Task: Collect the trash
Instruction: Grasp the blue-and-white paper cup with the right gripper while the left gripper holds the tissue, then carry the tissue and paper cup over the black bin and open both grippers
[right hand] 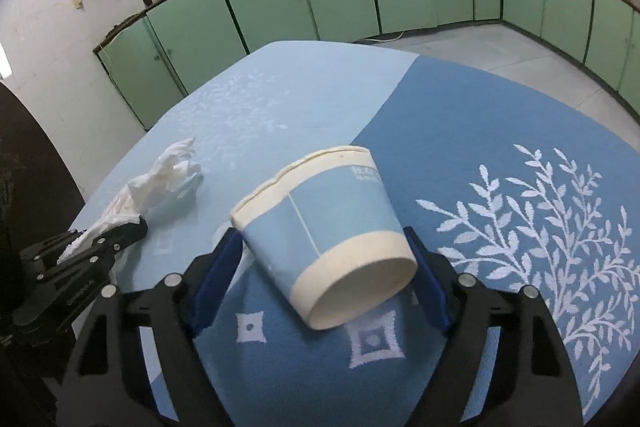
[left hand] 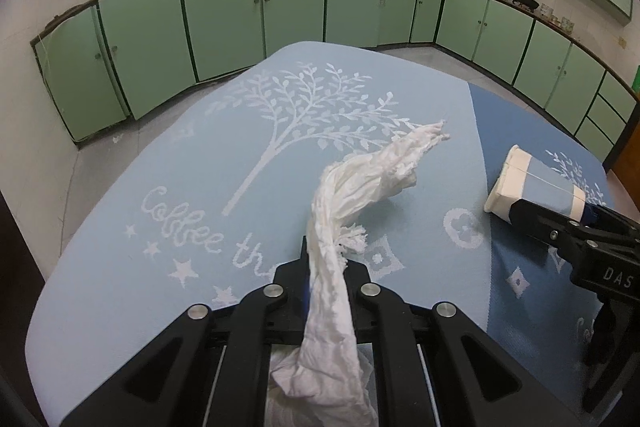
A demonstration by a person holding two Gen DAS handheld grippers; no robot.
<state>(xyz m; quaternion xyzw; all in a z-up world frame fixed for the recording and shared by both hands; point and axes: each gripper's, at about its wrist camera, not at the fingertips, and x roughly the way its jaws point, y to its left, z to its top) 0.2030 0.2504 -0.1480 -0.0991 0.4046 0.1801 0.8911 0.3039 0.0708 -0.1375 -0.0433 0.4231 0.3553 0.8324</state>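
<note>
Crumpled white tissue; tapered paper cup on woven tablecloth.

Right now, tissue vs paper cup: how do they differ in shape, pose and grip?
1. The tissue is white, crumpled and twisted into a long strand; the paper cup is rigid, light blue with cream bands.
2. The tissue trails forward over the tablecloth; the cup is tipped on its side, its base toward the camera.
3. The left gripper is shut on the tissue; the right gripper brackets the cup, contact unclear.

Both are trash on the same table.
</note>
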